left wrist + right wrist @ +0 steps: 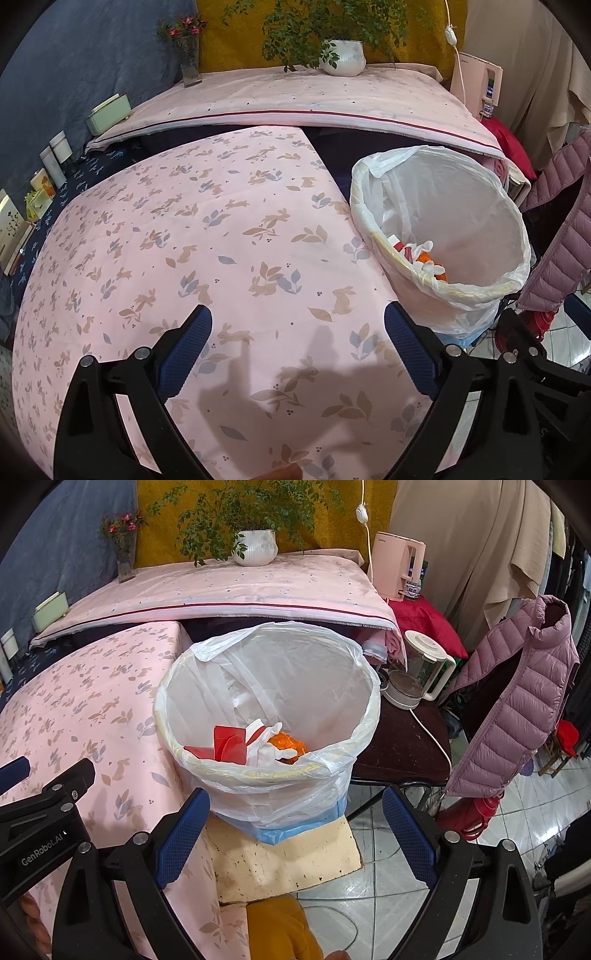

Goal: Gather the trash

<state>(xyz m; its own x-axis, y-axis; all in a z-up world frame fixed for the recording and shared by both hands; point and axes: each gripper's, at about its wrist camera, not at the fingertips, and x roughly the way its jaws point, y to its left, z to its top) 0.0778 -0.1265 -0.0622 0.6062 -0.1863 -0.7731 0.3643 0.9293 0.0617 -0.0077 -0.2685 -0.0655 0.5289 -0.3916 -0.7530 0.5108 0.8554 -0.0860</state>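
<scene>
A trash bin point(266, 775) lined with a white plastic bag stands beside the table; it also shows in the left wrist view point(454, 295) at the right. Inside lie red scraps point(225, 744), white crumpled paper point(264, 747) and orange trash point(290, 744). My right gripper point(295, 812) is open and empty, just in front of the bin. My left gripper point(299, 328) is open and empty above the pink rabbit-print tablecloth point(207, 236); it also shows at the left edge of the right wrist view point(40, 797).
A higher pink-covered table point(295, 96) behind carries a potted plant point(341, 55) and a flower vase point(190, 59). A kettle point(417, 675) sits on a dark stool point(402, 746). A purple puffer jacket point(517, 698) hangs at the right. Boxes point(109, 112) line the left wall.
</scene>
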